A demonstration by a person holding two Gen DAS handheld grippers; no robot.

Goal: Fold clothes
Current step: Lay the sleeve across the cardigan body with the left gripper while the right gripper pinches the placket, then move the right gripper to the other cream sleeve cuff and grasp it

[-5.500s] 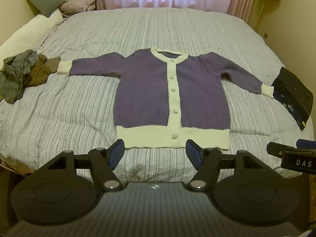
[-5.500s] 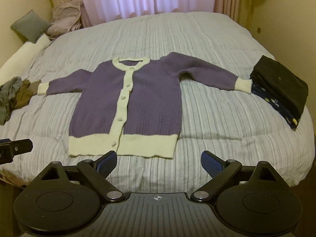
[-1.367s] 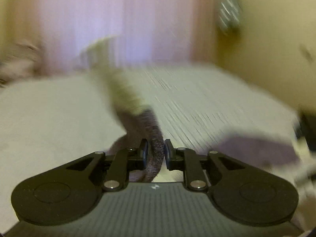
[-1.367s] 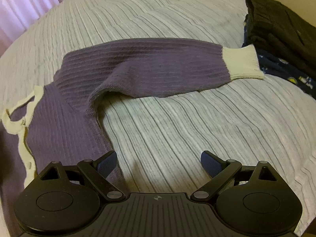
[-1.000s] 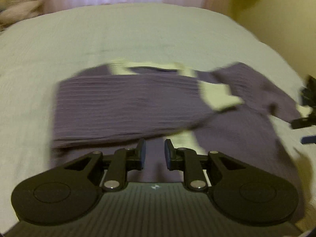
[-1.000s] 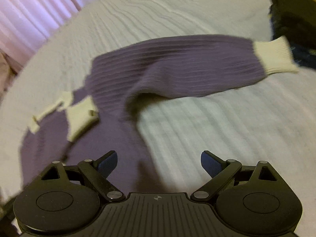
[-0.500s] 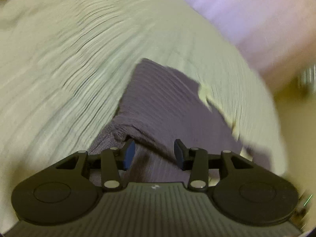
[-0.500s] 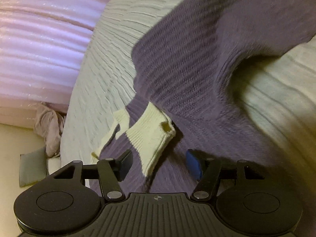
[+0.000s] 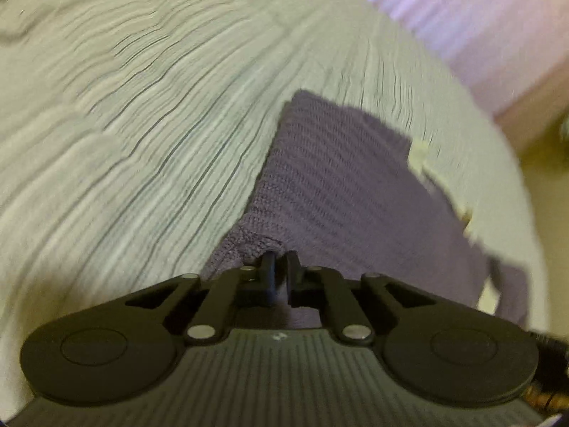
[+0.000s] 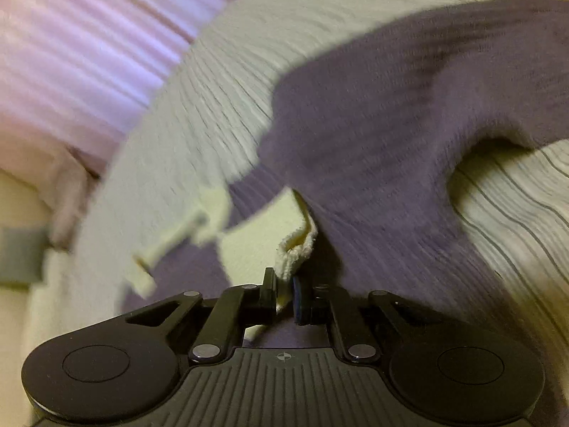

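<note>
Fingers, left: left gripper (image 9: 280, 274) just drawn together, pinching a bunched fold of purple knit at the near edge of the cardigan (image 9: 341, 192); only a thin bite of fabric shows between the pads.
Fingers, right: right gripper (image 10: 283, 299) also just closed, nipping the tip of the cream cuff (image 10: 297, 249) of a sleeve that lies across the cardigan's body.
Garment position: cardigan spread on the striped bed cover (image 9: 142, 114); its other sleeve (image 10: 444, 53) arcs out over the cover to the right in the right wrist view, with a raised hump near the armpit.
Risk, shallow bite: both grips look marginal. A lift or pull could slide the loose knit out of the pads, probably at the cuff first, since so little of it is caught.
Risk, layers: left pinch may hold one layer only or several; cannot tell. Carrying just the top layer would skew the fold.
Risk, drag: pulling sideways with the rest lying flat could wrinkle the body and undo the sleeve laid across it.
Risk, stretch: hard tugging on ribbed cuff may deform it.
Visibility: both views motion-blurred; contact detail uncertain.
</note>
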